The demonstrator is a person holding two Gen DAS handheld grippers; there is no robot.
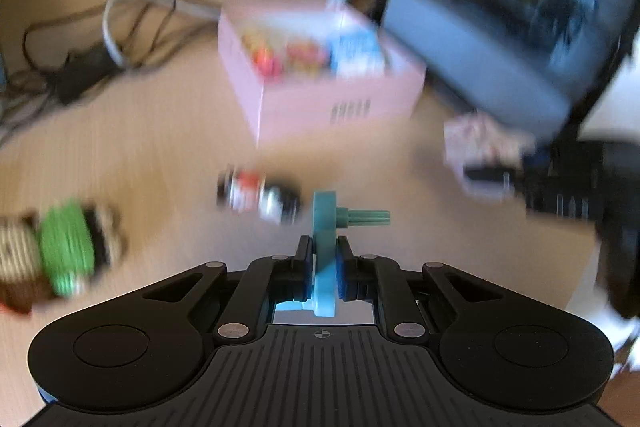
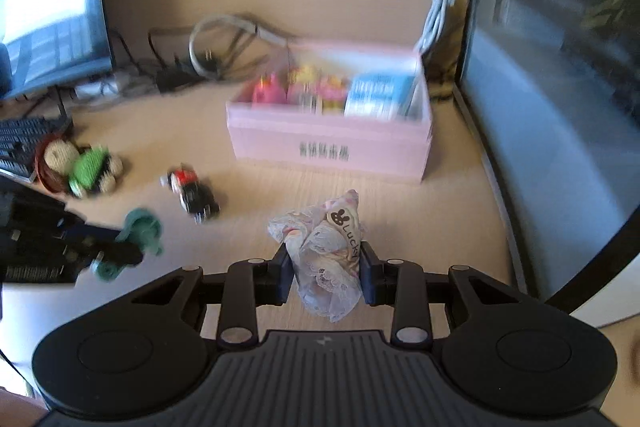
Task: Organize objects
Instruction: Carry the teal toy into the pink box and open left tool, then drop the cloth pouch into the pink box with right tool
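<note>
A home desk or small office corner. The light wood table (image 2: 280, 7) carries a dark monitor (image 2: 560, 67) to the right of the right tool and another screen (image 2: 48, 11) far to its left, a black keyboard (image 2: 20, 143) at left, and tangled cables (image 2: 224, 43) with a power adapter (image 2: 172, 77) ahead. A pink box (image 2: 328, 143) holding small toys stands ahead of the tool.
</note>
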